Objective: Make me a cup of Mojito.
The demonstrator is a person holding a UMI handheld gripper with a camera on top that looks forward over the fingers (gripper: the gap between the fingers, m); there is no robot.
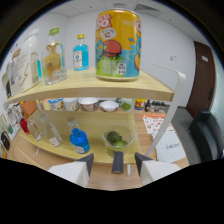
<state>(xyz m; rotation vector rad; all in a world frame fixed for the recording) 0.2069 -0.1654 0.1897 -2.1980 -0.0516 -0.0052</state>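
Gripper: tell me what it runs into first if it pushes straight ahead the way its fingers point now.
Most likely the glass bowl of limes on the lower shelf, just beyond the open gripper. The blue bottle stands beside that line, not in it. Depth is hard to judge here.

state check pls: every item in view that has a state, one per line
fingers: open, holding nothing
yellow can: upright on the top shelf, looks sealed
blue bottle: upright on the top shelf, capped
clear bottle: upright on the top shelf, capped
glass bowl: upright on the lower shelf, limes inside, just beyond the fingers
lower blue bottle: standing on the lower shelf, left of the bowl
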